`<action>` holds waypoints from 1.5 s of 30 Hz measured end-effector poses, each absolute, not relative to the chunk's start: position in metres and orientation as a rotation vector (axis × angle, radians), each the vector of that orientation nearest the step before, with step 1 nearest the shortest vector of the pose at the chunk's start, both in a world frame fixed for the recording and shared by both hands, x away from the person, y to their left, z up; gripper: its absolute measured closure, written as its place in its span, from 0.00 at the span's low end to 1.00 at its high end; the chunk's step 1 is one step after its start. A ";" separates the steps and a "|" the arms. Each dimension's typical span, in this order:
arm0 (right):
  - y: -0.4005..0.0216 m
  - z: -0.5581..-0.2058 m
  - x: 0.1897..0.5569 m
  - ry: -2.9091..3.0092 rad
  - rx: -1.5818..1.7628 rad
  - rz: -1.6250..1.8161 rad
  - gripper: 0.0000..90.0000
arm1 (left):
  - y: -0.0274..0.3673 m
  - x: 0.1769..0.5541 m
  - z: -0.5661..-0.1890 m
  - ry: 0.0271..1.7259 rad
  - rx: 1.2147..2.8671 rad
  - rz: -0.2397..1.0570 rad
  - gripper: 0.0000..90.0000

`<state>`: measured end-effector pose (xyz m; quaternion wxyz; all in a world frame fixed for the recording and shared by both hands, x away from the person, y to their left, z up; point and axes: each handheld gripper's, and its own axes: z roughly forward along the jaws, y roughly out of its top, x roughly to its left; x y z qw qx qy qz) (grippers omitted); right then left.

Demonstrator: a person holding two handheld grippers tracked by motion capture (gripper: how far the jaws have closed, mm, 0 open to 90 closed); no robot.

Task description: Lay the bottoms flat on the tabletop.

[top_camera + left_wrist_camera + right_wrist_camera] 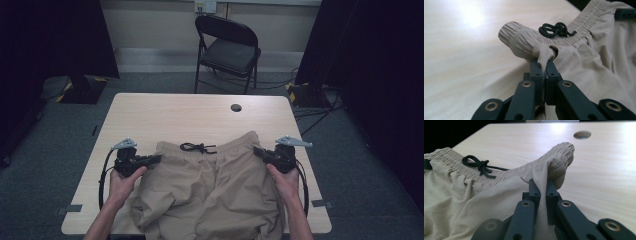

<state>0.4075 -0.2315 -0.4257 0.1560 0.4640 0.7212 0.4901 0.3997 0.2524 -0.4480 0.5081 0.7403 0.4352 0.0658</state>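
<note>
A pair of beige shorts [210, 185] lies on the light wooden table [190, 112], elastic waistband away from me, with a black drawstring [198, 147] knotted at its middle. My left gripper [156, 159] is shut on the cloth at the waistband's left end; the fold pinched between its jaws is the shorts [544, 53], with the drawstring [556, 29] beyond. My right gripper [257, 151] is shut on the waistband's right end, and the shorts [549, 167] bunch up between its jaws, with the drawstring [477, 164] to the left. Both waistband corners are lifted slightly off the table.
A round cable hole [236, 107] sits in the table beyond the shorts. A black folding chair [227, 47] stands behind the table's far edge. Dark curtains and stands flank both sides. The far half of the tabletop is bare wood.
</note>
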 end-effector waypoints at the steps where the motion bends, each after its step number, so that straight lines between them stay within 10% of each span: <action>1: -0.232 -0.422 0.408 2.061 1.319 1.406 0.98 | 0.253 0.400 -0.444 1.044 1.787 0.172 0.98; 45: -0.229 -0.259 0.478 1.860 1.115 1.542 0.98 | 0.273 0.475 -0.269 0.873 1.562 0.357 0.98</action>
